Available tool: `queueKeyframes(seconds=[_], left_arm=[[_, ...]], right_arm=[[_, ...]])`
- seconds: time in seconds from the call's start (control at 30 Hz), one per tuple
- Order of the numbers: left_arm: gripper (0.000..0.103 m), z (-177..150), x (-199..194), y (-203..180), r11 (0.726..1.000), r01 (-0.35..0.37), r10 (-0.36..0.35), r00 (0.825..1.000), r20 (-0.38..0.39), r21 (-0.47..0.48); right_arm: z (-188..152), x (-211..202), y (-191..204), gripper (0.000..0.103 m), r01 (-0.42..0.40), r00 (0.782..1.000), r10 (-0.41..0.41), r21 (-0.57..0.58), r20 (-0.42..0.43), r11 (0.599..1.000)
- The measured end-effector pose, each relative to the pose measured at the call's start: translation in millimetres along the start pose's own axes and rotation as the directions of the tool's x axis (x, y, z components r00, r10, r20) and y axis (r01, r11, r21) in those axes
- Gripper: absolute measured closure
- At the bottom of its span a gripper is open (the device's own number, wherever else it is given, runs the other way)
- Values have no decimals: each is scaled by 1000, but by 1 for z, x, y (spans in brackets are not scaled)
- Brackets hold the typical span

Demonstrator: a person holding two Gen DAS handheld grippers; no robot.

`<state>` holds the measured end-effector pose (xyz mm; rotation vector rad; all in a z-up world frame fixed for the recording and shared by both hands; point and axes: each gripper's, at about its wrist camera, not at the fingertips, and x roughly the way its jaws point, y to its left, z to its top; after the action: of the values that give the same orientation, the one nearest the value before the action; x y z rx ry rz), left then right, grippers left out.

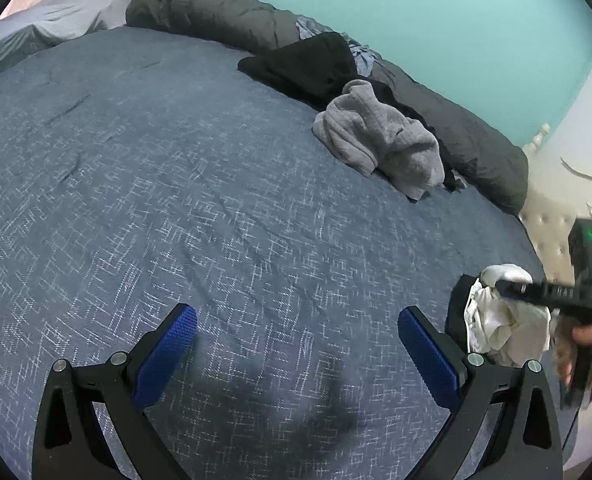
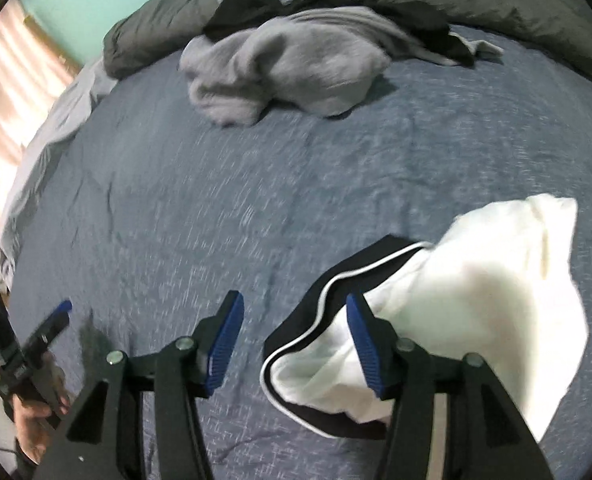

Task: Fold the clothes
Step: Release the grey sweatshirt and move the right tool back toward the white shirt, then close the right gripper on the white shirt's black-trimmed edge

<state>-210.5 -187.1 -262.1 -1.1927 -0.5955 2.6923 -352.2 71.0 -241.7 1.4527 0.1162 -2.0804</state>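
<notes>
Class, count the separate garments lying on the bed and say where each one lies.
3 distinct: a white garment with black trim by the right gripper, a grey fleece further off, and a black garment behind it. More may be hidden beneath.

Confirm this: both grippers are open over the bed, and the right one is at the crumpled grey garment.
Not quite. The right gripper is at the white garment with black trim, as the right wrist view shows. The grey garment lies farther off. Both grippers are open; left gripper.
</notes>
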Motion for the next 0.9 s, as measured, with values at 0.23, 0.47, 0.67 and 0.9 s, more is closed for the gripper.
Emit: queueKeyframes(seconds=[0.23, 0.47, 0.67, 0.9], left_arm=[[0, -1, -3, 0, 1000, 2, -2, 1000, 5, -1], [0, -3, -6, -3, 1000, 14, -14, 1000, 6, 7], [0, -5, -8, -7, 1000, 27, -27, 1000, 7, 13], [0, -7, -15, -19, 998, 38, -39, 999, 19, 53]], right_arm=[[-42, 19, 26, 49, 10, 999, -12, -85, -31, 996], [-69, 38, 37, 49, 76, 996, -84, -196, -31, 978], [-76, 43, 19, 73, 118, 993, -117, -163, 13, 980], [-76, 12, -6, 96, 14, 994, -11, -29, 104, 999]])
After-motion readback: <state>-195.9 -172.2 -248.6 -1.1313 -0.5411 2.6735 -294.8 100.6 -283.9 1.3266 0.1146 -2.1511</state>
